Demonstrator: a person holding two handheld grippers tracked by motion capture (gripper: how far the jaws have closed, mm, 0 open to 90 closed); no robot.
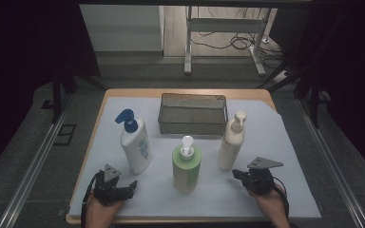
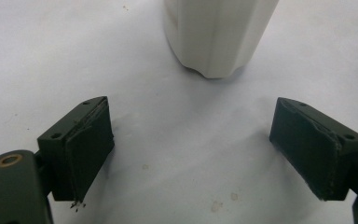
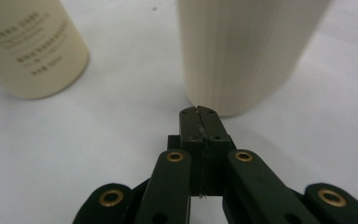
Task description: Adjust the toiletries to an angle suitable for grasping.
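Note:
Three pump bottles stand on the white sheet. The white bottle with a blue pump point(image 1: 135, 142) is at the left, the green bottle with a white pump point(image 1: 186, 166) in the middle, and the cream bottle point(image 1: 232, 142) at the right. My left gripper point(image 1: 130, 188) rests low on the sheet just in front of the white bottle. Its jaws stand open point(image 2: 191, 121) with nothing between them, the white bottle's base point(image 2: 219, 32) a short way ahead. My right gripper point(image 1: 236, 174) is shut and empty point(image 3: 199, 112), its tip close to the foot of the cream bottle point(image 3: 242, 51). The green bottle point(image 3: 28, 46) stands to its left.
A grey wire mesh basket point(image 1: 193, 124) sits at the back middle of the table, behind the bottles. The wooden table's edge point(image 1: 95, 142) runs along the left of the sheet. Bare sheet lies between the two grippers at the front.

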